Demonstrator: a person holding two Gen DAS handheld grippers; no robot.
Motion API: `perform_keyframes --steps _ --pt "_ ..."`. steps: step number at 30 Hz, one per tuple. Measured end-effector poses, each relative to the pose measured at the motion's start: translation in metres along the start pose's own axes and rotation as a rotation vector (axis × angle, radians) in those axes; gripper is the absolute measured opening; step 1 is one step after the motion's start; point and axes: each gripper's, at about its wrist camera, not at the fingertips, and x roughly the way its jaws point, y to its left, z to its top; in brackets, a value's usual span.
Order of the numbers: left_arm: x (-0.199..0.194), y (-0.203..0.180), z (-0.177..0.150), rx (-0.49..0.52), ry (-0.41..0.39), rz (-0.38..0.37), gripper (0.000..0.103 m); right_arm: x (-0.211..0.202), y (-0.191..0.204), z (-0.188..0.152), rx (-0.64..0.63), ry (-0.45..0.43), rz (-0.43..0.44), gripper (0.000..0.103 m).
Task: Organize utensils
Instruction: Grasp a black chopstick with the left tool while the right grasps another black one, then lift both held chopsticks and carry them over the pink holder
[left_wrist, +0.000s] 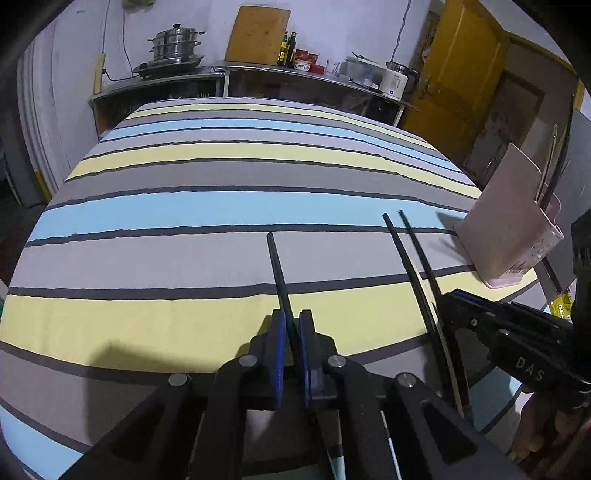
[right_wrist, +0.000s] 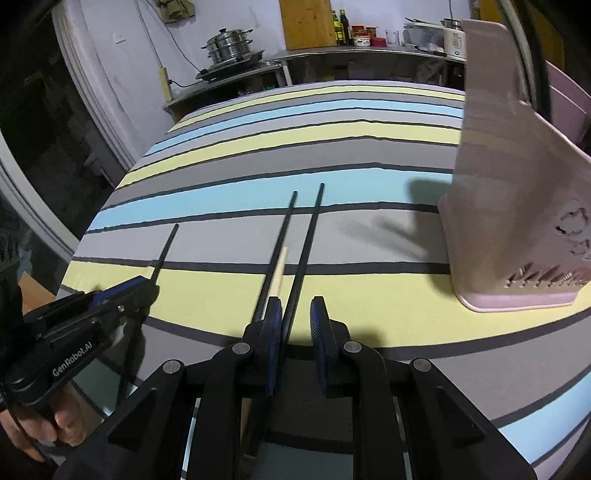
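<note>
My left gripper (left_wrist: 292, 321) is shut on one black chopstick (left_wrist: 277, 266), which points away over the striped cloth (left_wrist: 221, 177). The right wrist view shows the same gripper (right_wrist: 147, 288) and chopstick (right_wrist: 166, 247) at the left. My right gripper (right_wrist: 296, 310) stands open. A black chopstick (right_wrist: 308, 236) runs between its jaws, with a gap on its right side. A second black chopstick (right_wrist: 284, 229) and a pale wooden one (right_wrist: 281, 266) pass under its left finger. A pink utensil holder (right_wrist: 517, 203) stands upright to the right, also in the left wrist view (left_wrist: 506, 221), with sticks in it.
At the back, a metal counter carries a steamer pot (left_wrist: 175, 44), a wooden cutting board (left_wrist: 258, 35), bottles and jars. A yellow door (left_wrist: 461, 74) is at the far right. The cloth's near edge curves just in front of both grippers. A hand (right_wrist: 62, 424) holds the left gripper.
</note>
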Motion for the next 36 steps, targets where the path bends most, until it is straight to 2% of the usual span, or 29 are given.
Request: perform_keyframes --steps 4,9,13,16,19,24,29,36 --pt "0.001 0.001 0.002 -0.013 0.004 -0.009 0.009 -0.002 -0.002 -0.001 0.012 0.006 -0.016 0.017" --pt "0.007 -0.003 0.010 -0.007 0.017 -0.003 0.013 0.009 0.005 0.016 -0.009 0.031 -0.062 0.017" --pt "0.012 -0.007 0.015 0.020 0.017 0.023 0.013 0.015 0.004 0.026 -0.009 0.038 -0.079 0.017" --pt "0.013 -0.013 0.014 0.067 0.012 0.055 0.013 0.017 0.006 0.027 -0.016 0.034 -0.109 0.010" --pt "0.014 -0.017 0.014 0.085 0.006 0.090 0.007 0.018 0.007 0.027 -0.029 0.030 -0.122 0.009" --pt "0.008 -0.009 0.020 0.045 0.014 0.037 0.005 0.005 0.005 0.026 -0.005 0.032 -0.058 0.006" --pt "-0.021 -0.014 0.026 0.044 -0.038 -0.016 0.004 -0.029 0.006 0.018 0.005 -0.024 -0.005 0.006" --pt "-0.075 -0.029 0.037 0.069 -0.119 -0.081 0.004 -0.082 0.009 0.010 0.010 -0.112 0.022 0.006"
